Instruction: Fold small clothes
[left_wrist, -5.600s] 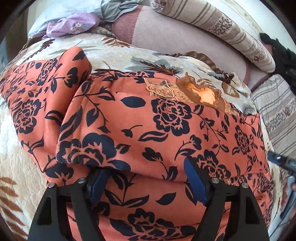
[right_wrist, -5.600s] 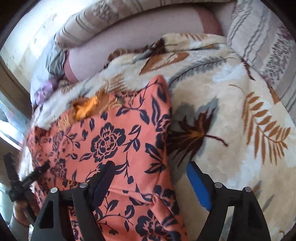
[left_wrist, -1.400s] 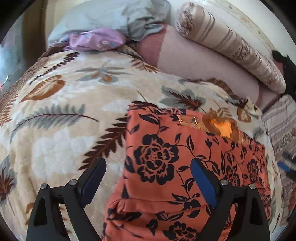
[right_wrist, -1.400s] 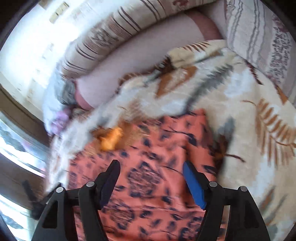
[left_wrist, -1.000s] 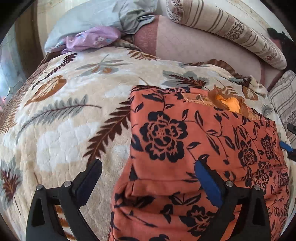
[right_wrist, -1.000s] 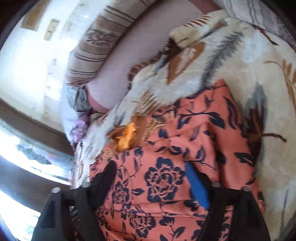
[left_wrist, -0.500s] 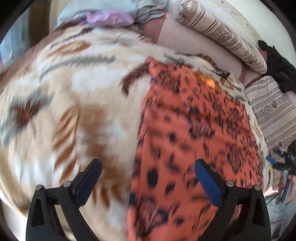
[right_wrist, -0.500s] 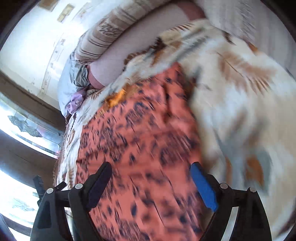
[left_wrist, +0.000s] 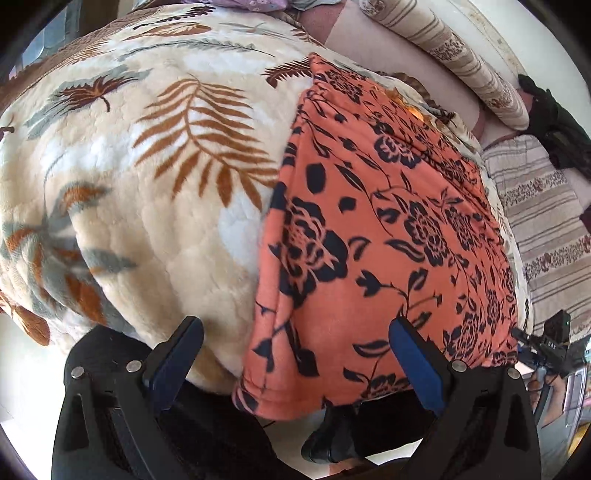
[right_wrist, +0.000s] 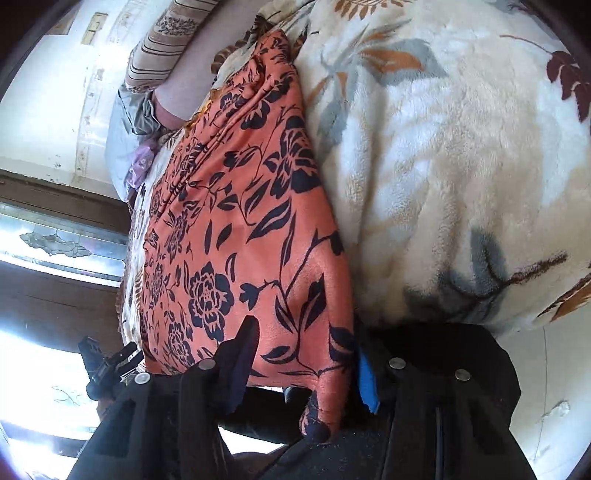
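An orange garment with a dark floral print lies folded lengthwise on a cream leaf-patterned blanket, its near end hanging over the bed's front edge. My left gripper is open at the garment's near left corner, one finger over the blanket, one over the cloth. In the right wrist view the same garment runs away from me. My right gripper is open with its jaws on either side of the garment's near right corner, which hangs between them.
Striped bolsters and a striped cushion line the far and right sides of the bed. A heap of grey and purple clothes lies at the far end. The other gripper shows at the garment's edge. A window is on the left.
Both grippers have pulled back from over the garment to the bed's front edge. They now sit low at the garment's two near corners. The sleeve that lay out to the left is folded in.
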